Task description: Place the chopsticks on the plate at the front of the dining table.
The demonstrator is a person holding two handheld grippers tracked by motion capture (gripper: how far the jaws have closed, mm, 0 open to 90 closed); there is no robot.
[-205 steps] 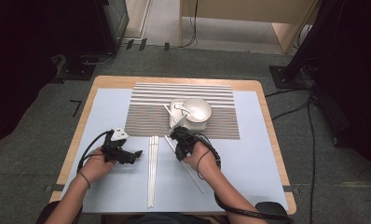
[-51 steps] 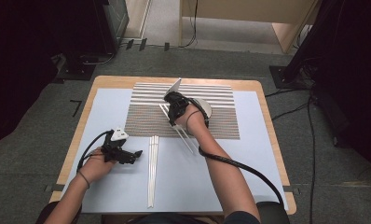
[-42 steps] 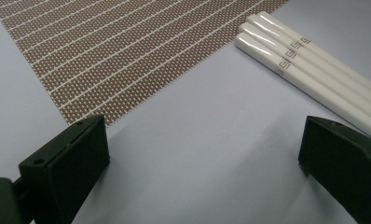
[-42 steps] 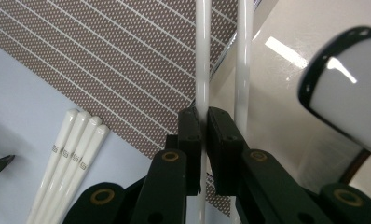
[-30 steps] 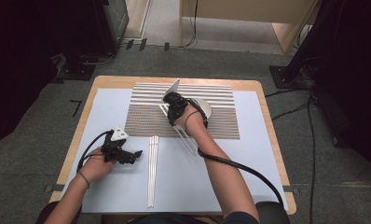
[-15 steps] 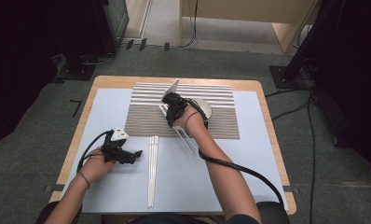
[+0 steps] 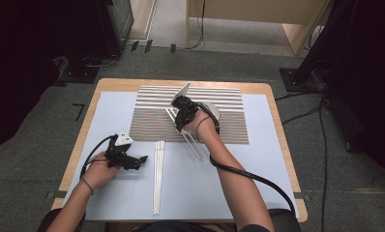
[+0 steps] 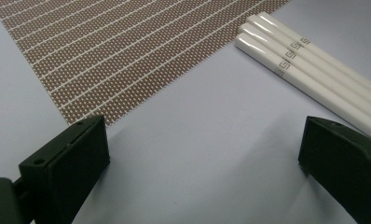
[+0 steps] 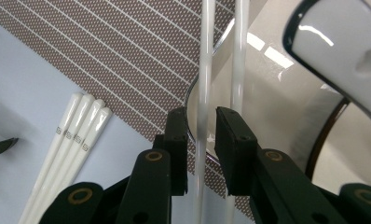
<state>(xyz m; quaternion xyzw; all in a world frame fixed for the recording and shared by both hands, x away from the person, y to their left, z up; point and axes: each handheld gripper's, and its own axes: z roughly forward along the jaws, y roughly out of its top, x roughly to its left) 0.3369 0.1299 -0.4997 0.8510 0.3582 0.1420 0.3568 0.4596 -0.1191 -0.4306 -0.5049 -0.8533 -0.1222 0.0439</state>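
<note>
Your right hand-held gripper (image 9: 201, 116) sits over the striped placemat (image 7: 152, 125) right beside the pale bowl (image 9: 277, 107), and its jaws have just been opening. One of the two white chopsticks (image 9: 203, 70) you carried there runs straight up between them, but a thin gap shows on each side of it, so I judge the pads no longer press on it. The other stick of the pair (image 9: 239, 56) passes just outside the jaw nearer the bowl. Both sticks appear to cross the bowl's rim, with a white spoon-like piece (image 9: 337, 42) lying in the bowl just past them. From the high view the pair (image 7: 193, 142) slants back from the gripper towards you, off the placemat's near edge and onto the table (image 7: 108, 193). Your left hand-held gripper (image 8: 204, 140) rests low on the table with its jaws spread wide and nothing between them, close to the spare bundle of chopsticks (image 8: 305, 60) that lies just off the mat. The step in hand looks like the release of the pair at the bowl. Next, you likely need to open a little wider and draw the gripper back along the line of the sticks, not sideways. A sideways pull could catch the stick between the jaws and roll it off the rim, or knock its partner. Whether the far tips are settled on the bowl I cannot tell.
</note>
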